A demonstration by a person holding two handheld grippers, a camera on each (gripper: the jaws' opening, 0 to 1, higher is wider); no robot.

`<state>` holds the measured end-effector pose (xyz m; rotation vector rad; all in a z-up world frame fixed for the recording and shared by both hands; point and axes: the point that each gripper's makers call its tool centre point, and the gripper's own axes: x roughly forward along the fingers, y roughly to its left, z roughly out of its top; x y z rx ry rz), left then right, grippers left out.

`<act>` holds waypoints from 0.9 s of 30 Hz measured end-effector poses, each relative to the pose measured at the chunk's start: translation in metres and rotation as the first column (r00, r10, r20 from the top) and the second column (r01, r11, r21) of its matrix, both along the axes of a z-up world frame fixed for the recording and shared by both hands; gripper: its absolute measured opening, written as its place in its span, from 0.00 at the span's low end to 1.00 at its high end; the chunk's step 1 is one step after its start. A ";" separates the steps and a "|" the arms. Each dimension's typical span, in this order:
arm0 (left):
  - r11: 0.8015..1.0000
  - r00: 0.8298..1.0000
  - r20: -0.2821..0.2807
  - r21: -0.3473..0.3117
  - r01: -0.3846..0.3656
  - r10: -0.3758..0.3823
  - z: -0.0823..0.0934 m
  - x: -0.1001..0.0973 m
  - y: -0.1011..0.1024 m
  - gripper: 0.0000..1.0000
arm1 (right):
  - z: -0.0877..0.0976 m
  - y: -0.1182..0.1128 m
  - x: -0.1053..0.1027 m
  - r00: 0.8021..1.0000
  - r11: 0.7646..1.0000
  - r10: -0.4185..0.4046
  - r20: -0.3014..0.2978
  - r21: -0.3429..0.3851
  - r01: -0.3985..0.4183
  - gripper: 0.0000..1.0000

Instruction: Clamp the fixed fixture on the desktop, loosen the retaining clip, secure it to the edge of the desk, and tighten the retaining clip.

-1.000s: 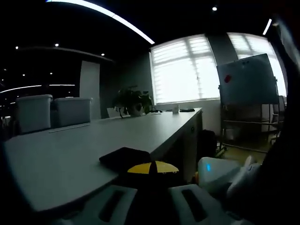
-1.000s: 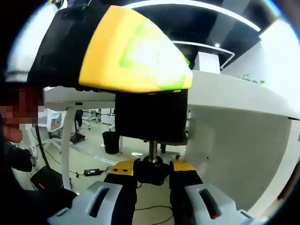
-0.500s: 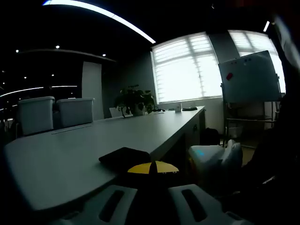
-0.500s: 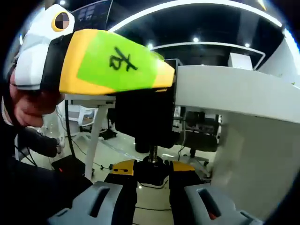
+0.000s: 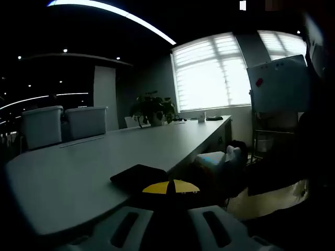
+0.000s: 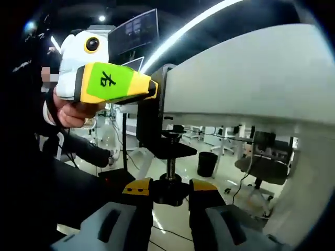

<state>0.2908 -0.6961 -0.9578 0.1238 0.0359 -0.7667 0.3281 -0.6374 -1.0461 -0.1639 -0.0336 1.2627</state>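
While clamped only loosely, with the lower pad apart from the underside of the tabletop (image 6: 235, 89), risks the fixture (image 6: 149, 120) tipping or sliding off the tabletop's edge should either hold slacken. Left gripper (image 5: 170, 187) held level over that edge, fingers (image 5: 157, 187) closed on the fixture's top; right gripper (image 6: 170, 187) lower, under the edge, fingers pinching the screw knob (image 6: 170, 184).

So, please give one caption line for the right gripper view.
Right gripper grips the clamp's screw knob under the desk edge.
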 end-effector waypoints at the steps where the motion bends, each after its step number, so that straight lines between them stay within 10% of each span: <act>1: 1.000 1.000 -0.001 0.002 0.000 0.000 0.000 0.000 0.000 0.01 | 0.000 -0.001 0.000 1.000 1.000 0.001 0.000 0.001 -0.001 0.24; 13: 1.000 1.000 -0.008 -0.015 0.007 -0.007 0.000 0.001 -0.002 0.01 | -0.008 -0.012 0.011 0.943 0.941 -0.329 0.058 -0.070 0.333 0.36; 27: 0.997 0.999 -0.006 -0.055 0.046 -0.046 0.001 0.000 -0.001 0.01 | -0.019 -0.040 0.006 0.632 0.635 -0.765 -0.120 0.016 0.772 0.42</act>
